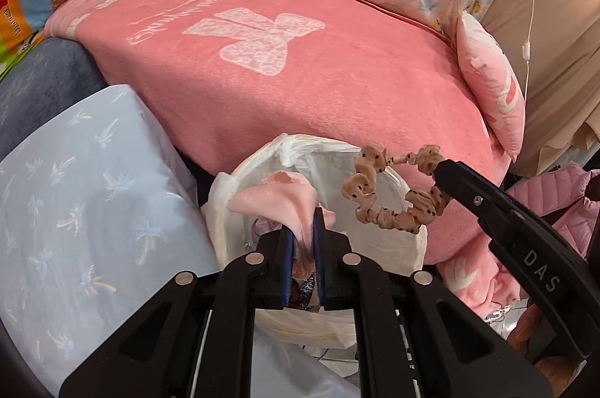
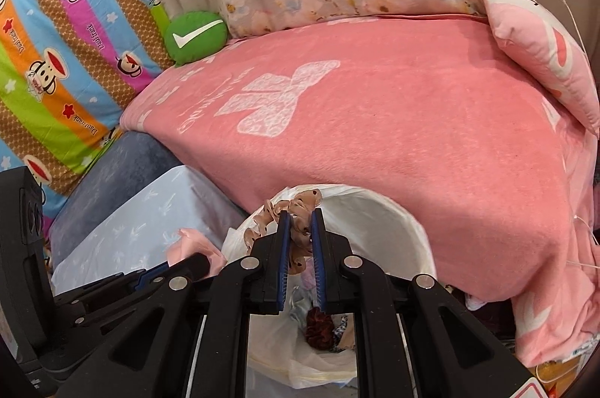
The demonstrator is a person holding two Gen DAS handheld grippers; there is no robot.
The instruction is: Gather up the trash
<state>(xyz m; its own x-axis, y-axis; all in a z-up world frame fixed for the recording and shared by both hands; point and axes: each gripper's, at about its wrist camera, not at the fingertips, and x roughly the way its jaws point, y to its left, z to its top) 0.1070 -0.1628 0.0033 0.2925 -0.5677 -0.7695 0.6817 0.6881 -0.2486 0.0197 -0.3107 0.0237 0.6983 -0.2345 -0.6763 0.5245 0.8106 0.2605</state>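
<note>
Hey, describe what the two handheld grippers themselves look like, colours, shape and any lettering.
Both are matte black plastic. The left gripper and right gripper each have two flat fingers lined with blue pads, driven by angled black linkage bars with round silver pins. White letters DAS run along the right gripper's side in the left wrist view. No sleeves show.

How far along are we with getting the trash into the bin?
Done: several bits already lie inside the lined bin, including a dark red scrunchie. In hand: the left gripper pinches a pink cloth piece and the right gripper pinches a beige dotted scrunchie, both over the bin's mouth. Left: drop both in. The pink blanket shows no more loose trash.
</note>
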